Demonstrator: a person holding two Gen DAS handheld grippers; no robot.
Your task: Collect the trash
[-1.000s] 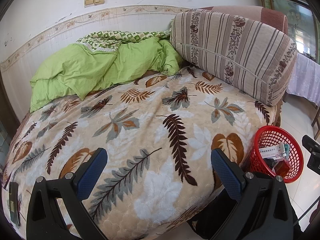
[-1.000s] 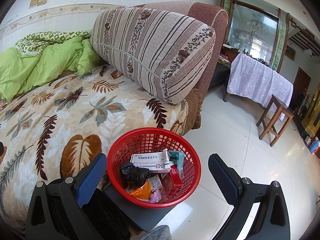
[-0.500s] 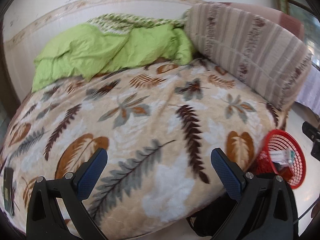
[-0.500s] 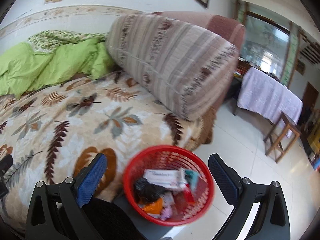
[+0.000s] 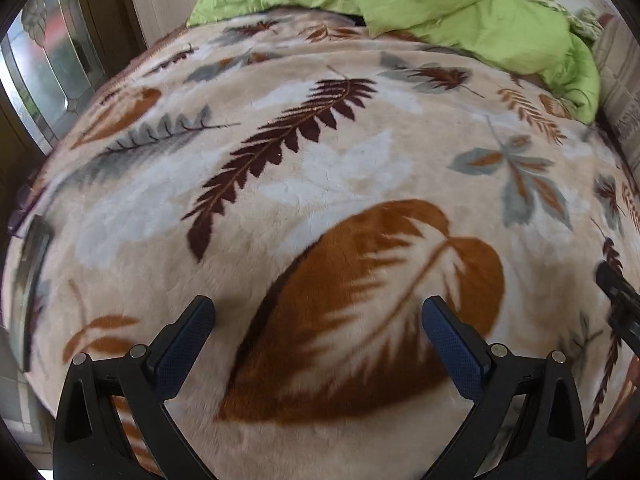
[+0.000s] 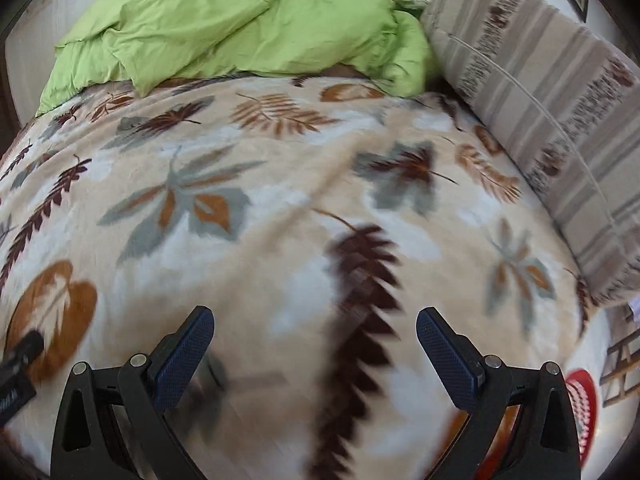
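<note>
Both sets of tongs are over the leaf-print blanket [image 5: 328,168] on the bed, and both stand released, jaws wide apart with nothing between them. The left tongs [image 5: 318,326] look down on the big brown leaf; the right tongs [image 6: 314,332] sit further toward the striped bolster [image 6: 560,92]. No loose trash shows on the blanket. The one candidate is a dark flat oblong [image 5: 30,280] at the blanket's left edge, long axis running along that edge — what it is, I cannot tell. It lies well left of the left tongs, so the left hand looks nearer. The red basket [image 6: 582,404] peeks in past the blanket's right corner.
</note>
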